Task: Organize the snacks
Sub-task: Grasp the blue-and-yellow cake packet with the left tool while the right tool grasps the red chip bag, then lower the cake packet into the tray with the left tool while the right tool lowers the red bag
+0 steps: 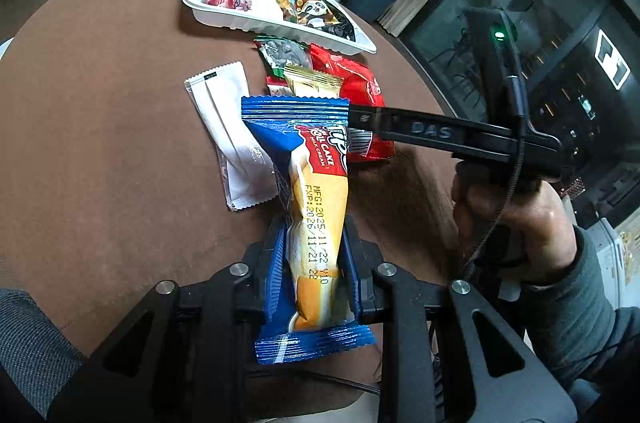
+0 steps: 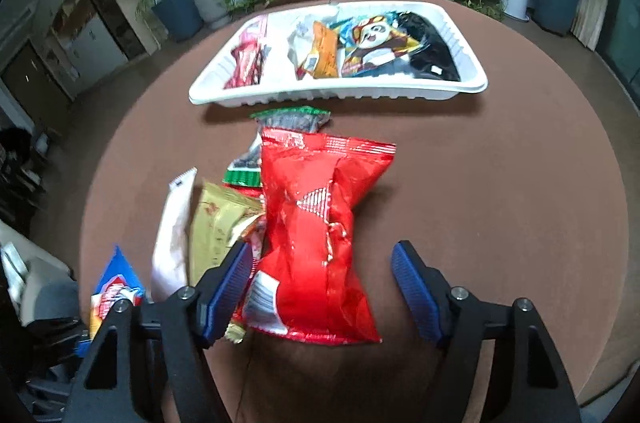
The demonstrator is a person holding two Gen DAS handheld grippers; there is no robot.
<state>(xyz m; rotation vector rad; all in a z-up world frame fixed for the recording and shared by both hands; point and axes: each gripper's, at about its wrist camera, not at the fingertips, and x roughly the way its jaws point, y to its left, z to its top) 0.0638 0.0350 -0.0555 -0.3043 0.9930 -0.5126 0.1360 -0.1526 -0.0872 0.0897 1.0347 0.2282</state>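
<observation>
snacks are partly sorted: the white tray near the table's far edge holds several packets. left gripper clamps the roll cake; right gripper, wide open, straddles the red bag mid-table, others loose beside it.

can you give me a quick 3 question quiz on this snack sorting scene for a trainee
1. True or false: the left gripper is shut on the blue roll cake pack.
2. What lies between the open fingers of the right gripper?
A) red bag
B) white sachet
C) panda pack
3. Fill in: the panda pack lies in the white ____.

Key:
1. True
2. A, the red bag
3. tray
</observation>
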